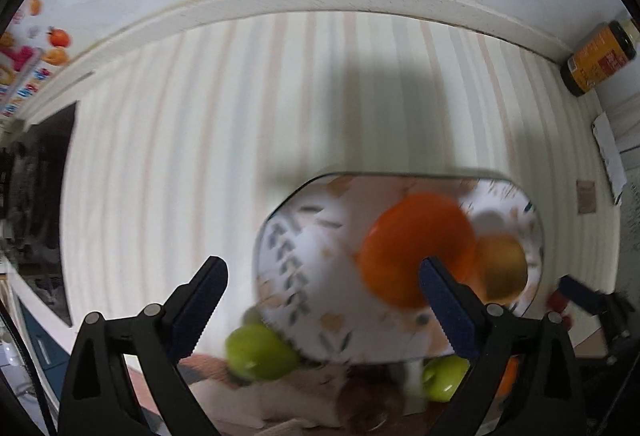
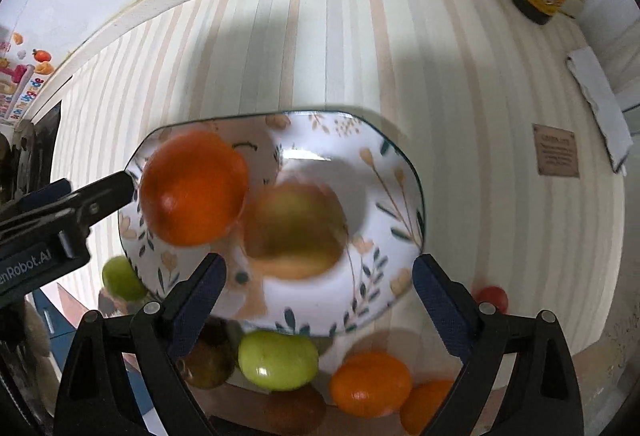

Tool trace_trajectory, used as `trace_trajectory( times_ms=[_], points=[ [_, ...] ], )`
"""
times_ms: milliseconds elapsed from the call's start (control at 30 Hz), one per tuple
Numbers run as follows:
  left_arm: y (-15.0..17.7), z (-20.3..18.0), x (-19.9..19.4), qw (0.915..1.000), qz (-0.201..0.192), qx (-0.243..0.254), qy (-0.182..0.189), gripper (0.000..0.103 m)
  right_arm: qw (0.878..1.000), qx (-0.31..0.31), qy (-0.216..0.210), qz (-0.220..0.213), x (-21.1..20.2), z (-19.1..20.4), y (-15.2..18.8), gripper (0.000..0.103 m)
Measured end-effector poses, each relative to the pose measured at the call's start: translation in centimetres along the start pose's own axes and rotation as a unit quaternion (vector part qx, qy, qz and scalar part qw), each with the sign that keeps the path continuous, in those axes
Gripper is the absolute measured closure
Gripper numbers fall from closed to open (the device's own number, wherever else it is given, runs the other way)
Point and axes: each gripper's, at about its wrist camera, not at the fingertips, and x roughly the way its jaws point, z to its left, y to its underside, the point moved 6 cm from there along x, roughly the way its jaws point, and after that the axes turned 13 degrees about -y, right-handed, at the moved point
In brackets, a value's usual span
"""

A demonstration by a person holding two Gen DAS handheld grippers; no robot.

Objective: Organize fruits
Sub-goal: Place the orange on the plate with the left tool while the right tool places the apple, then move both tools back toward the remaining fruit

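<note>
Green fruit (image 2: 278, 359) between open right tongs (image 2: 320, 286).

My left gripper (image 1: 324, 306) gapes wide, holding nothing; my right gripper (image 2: 320, 302) likewise, with the left at nine o'clock.

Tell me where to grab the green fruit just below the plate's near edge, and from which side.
Grip the green fruit across its shorter width, coming down from above with the right hand-held gripper, which is already open over it. It lies on its side, wider than tall, with the plate just behind and a brown fruit close on its left, so low sideways approaches look crowded.
</note>
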Motion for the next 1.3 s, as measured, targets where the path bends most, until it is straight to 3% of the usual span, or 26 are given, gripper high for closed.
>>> trace_trajectory(
  times_ms=[300, 800, 1033, 1300],
  points=[
    [6.2, 3.3, -2.7, 0.9991, -0.035, -0.014, -0.02, 0.005, 0.998, -0.019, 0.024, -0.05, -4.4, 1.2, 5.9, 0.007],
    [15.6, 5.1, -11.3, 0.9955, -0.094, -0.01, 0.005, 0.005, 0.991, -0.046, 0.028, -0.124, -12.4, 5.6, 14.0, 0.007],
    [17.6, 6.4, -15.2, 0.9923, -0.123, -0.014, 0.008, 0.005, 0.987, -0.051, 0.021, -0.153, -16.8, 6.8, 16.7, 0.007],
    [18.5, 7.2, -17.3, 0.9912, -0.127, -0.031, 0.022, 0.005, 0.984, -0.053, 0.005, -0.168, -19.6, 8.1, 18.5, 0.007]
  ],
)
